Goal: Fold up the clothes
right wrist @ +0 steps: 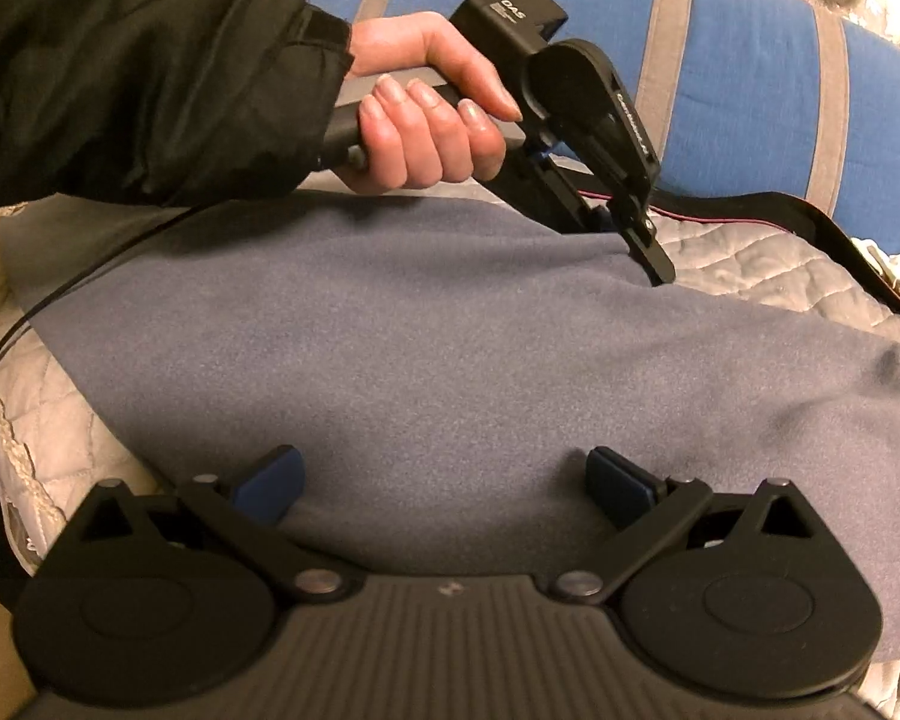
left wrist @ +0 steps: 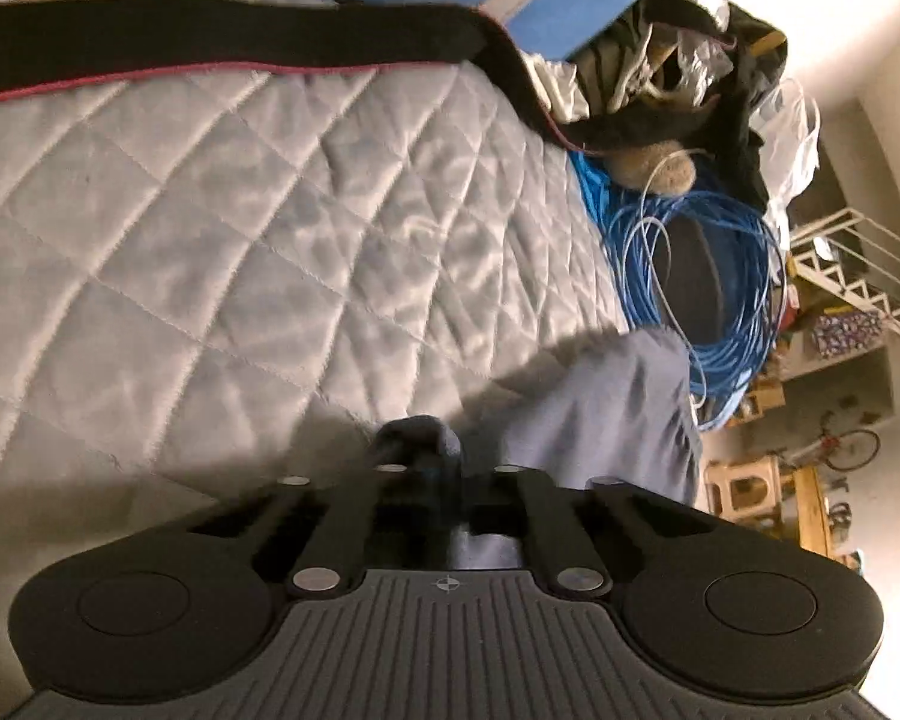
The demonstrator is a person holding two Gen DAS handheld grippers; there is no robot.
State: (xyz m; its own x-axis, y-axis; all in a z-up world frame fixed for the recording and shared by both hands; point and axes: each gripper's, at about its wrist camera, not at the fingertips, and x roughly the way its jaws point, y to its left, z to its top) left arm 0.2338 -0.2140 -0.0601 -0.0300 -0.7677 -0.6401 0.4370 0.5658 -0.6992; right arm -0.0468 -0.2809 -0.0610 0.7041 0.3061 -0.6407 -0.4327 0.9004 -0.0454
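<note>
Blue-grey fleece garment lies spread across a quilted white bed, its far edge bunched where the left gripper meets it. From the left wrist view, that gripper's fingers are clenched together on a small fold of the same cloth. A hand in a black sleeve grips its handle. The right gripper hovers just above the near part of the garment, its blue-padded fingers spread wide apart and holding nothing. A black strap with red piping crosses the bed beyond, and a coil of blue cable sits beside the bed.
</note>
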